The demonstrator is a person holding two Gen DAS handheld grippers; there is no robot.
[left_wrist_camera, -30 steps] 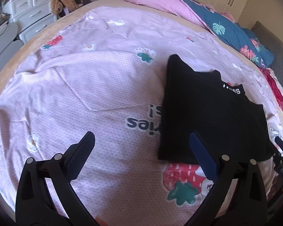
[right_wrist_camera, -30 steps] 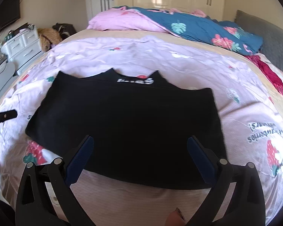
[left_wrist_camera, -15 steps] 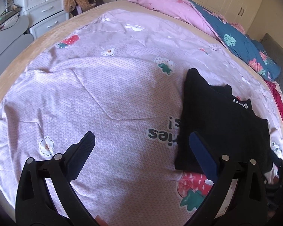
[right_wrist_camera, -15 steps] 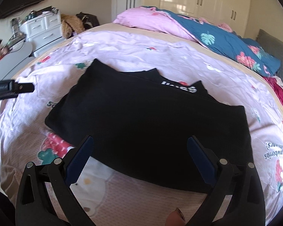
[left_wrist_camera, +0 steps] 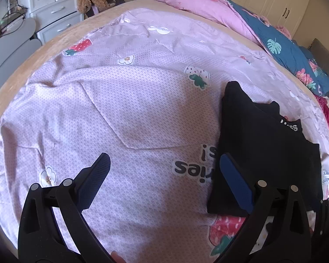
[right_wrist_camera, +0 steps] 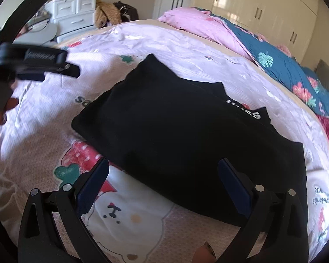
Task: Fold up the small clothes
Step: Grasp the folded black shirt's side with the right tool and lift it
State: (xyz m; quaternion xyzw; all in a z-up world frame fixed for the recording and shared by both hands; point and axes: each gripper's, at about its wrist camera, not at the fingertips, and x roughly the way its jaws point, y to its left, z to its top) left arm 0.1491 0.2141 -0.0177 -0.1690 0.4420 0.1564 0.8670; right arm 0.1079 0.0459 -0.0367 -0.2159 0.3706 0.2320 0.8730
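Observation:
A black garment [right_wrist_camera: 186, 135] with white lettering at its collar lies folded into a flat rectangle on the pink strawberry-print bedsheet [left_wrist_camera: 131, 114]. It also shows at the right of the left wrist view [left_wrist_camera: 265, 153]. My right gripper [right_wrist_camera: 163, 171] is open and empty, hovering just above the garment's near edge. My left gripper [left_wrist_camera: 164, 164] is open and empty, over bare sheet to the left of the garment. The left gripper's body shows at the far left of the right wrist view [right_wrist_camera: 33, 63], blurred.
A pink and blue floral duvet [right_wrist_camera: 263, 52] is piled at the far side of the bed. White drawers [left_wrist_camera: 52, 6] and a grey chair [left_wrist_camera: 11, 43] stand beyond the bed's left edge. Wardrobes [right_wrist_camera: 263, 6] line the back wall.
Both grippers have pulled back and swung left, away from the garment, staying open. The garment has not moved on the sheet.

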